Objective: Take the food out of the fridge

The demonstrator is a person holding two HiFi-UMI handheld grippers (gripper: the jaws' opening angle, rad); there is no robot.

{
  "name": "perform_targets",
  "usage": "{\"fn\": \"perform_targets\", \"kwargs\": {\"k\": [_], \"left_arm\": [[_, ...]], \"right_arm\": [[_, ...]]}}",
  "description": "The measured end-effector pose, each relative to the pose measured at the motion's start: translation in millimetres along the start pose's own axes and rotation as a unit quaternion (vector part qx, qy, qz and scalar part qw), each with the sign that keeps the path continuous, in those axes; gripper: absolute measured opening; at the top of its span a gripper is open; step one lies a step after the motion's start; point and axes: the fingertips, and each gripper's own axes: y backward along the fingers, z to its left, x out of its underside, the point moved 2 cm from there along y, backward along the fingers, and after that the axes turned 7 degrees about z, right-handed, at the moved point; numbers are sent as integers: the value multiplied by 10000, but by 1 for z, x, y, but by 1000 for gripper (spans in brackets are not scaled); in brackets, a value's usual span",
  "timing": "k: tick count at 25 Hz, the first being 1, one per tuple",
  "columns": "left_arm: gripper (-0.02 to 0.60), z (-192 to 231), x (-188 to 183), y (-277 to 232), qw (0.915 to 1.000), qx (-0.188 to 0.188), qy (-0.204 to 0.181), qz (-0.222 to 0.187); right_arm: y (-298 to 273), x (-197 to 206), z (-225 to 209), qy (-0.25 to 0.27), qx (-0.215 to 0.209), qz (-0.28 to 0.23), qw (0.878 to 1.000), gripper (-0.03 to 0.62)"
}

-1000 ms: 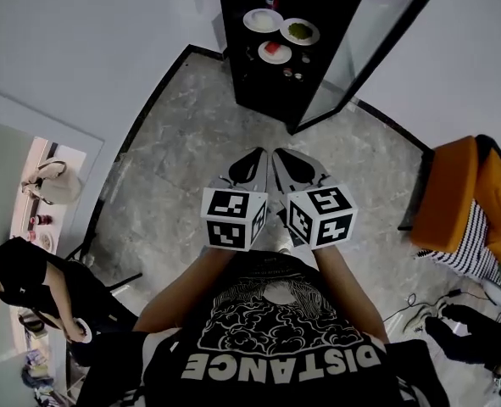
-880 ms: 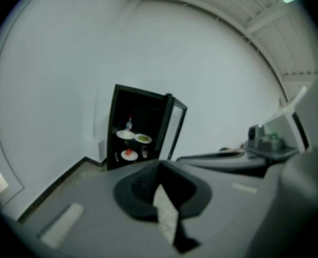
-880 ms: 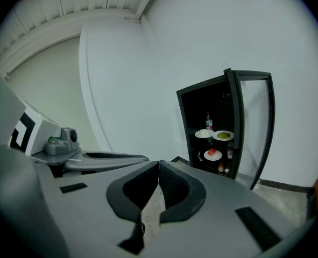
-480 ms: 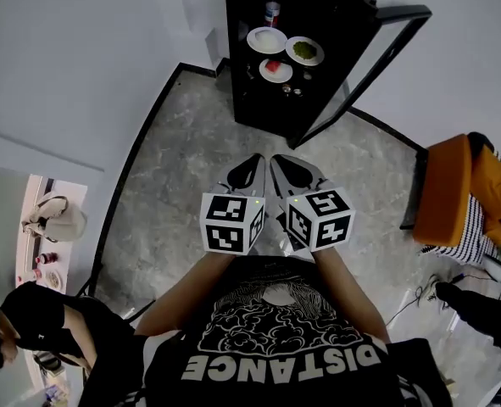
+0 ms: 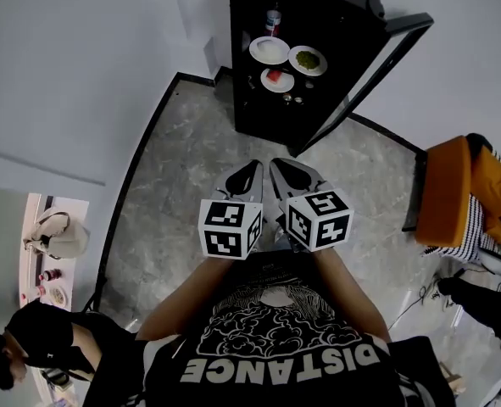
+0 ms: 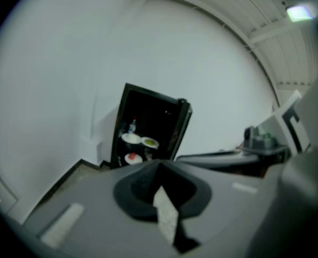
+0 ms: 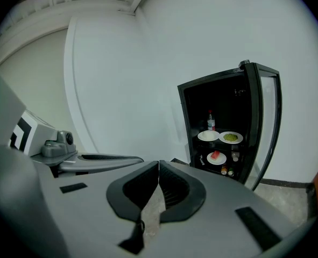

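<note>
The black fridge (image 5: 301,49) stands ahead with its glass door (image 5: 377,66) swung open to the right. On its shelves sit a white plate (image 5: 269,50), a plate of green food (image 5: 308,60), a plate of red food (image 5: 277,80) and a bottle (image 5: 273,19). My left gripper (image 5: 254,170) and right gripper (image 5: 277,167) are held side by side over the floor, well short of the fridge. Both are shut with nothing in them. The left gripper view shows the fridge (image 6: 150,125) far off. The right gripper view shows the green plate (image 7: 231,137) and the red plate (image 7: 216,157).
Small jars (image 5: 292,100) sit on the fridge's lower shelf. An orange seat (image 5: 458,193) with striped cloth stands at the right, with cables on the floor near it. A person (image 5: 38,350) stands at the lower left beside a counter holding a bag (image 5: 59,236).
I have walked toward the fridge with both grippers held shut; the fridge now sits lower and nearer in the head view. The person at the left has slid toward the bottom corner.
</note>
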Motion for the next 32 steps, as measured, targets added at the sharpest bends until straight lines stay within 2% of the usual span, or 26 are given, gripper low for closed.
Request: {"fn": "perform_targets", "kwargs": {"k": [13,23,32], "left_arm": [[0,18,-32,-60,9998,79,-94,124],[1,29,-88,-144,9998,65,-107,152],[0,19,-116,-201,9988,29,-325,355]], "right_arm": [[-42,-33,-48,-207,10,-75,9998,2],[-79,-86,-122,-235,-20,-104,9997,3],[-97,-111,-180,-546,-138,-221,9982,3]]}}
